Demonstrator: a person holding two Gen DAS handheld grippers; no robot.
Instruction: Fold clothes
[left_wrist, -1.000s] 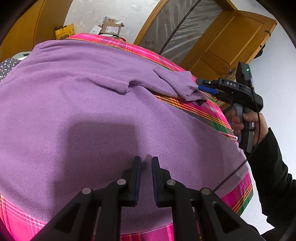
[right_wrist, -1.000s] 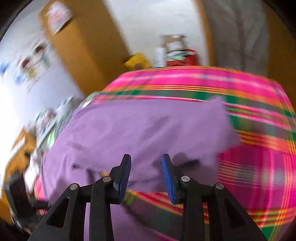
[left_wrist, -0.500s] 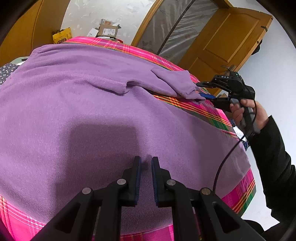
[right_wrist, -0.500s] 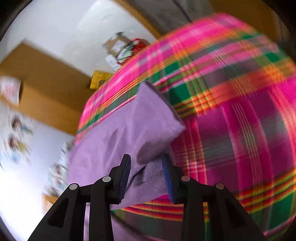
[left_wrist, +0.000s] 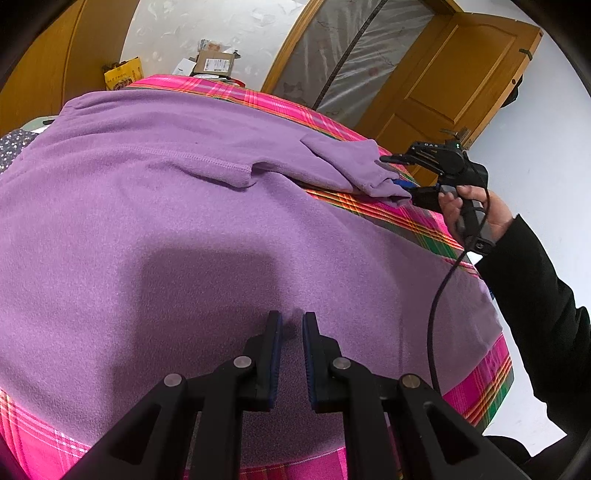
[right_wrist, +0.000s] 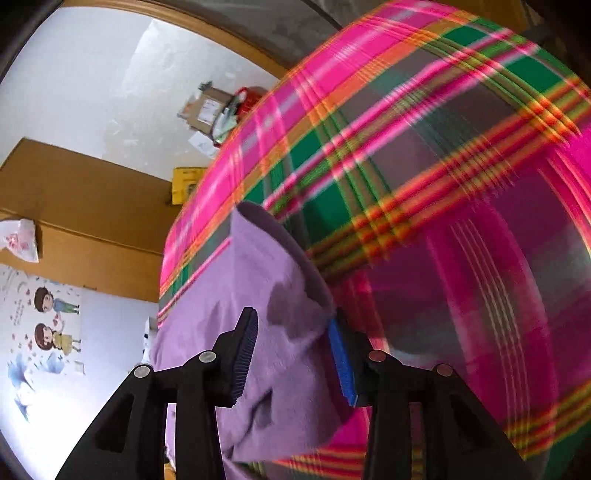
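Lying flat across most of the bed, the purple fleece top (left_wrist: 155, 221) covers the pink, green and orange plaid blanket (left_wrist: 413, 218), which shows only along the far edge, at the right side and in a strip at the near corners. One sleeve (left_wrist: 347, 166) reaches out to the right over the plaid, its cuff end lying at the blanket's right side.

We see our right gripper (right_wrist: 291, 354) at that cuff. Its jaws are opening, and the sleeve end sits between them: in the right wrist view the purple cloth fills the gap, the blue pad on the right lies against the fabric's edge while the dark ribbed pad on the left stands just clear of it. From the left wrist view the same gripper (left_wrist: 397, 177) is turned on its side, one black finger above the cuff and the blue-padded one below it, with our right hand (left_wrist: 476, 210) wrapped round the handle and a black sleeve (left_wrist: 535, 295) running back from it. A black cable (left_wrist: 439, 302) hangs from the handle over the blanket's edge.

Our left gripper (left_wrist: 291, 325) hovers low over the near middle of the top's body, its two pads close together with a narrow slit of purple showing between them; they pinch nothing that we can make out.

Beyond the bed stand a wooden door (left_wrist: 454, 85), a cardboard box (left_wrist: 214, 64) and a yellow package (left_wrist: 123, 74) against the white wall.
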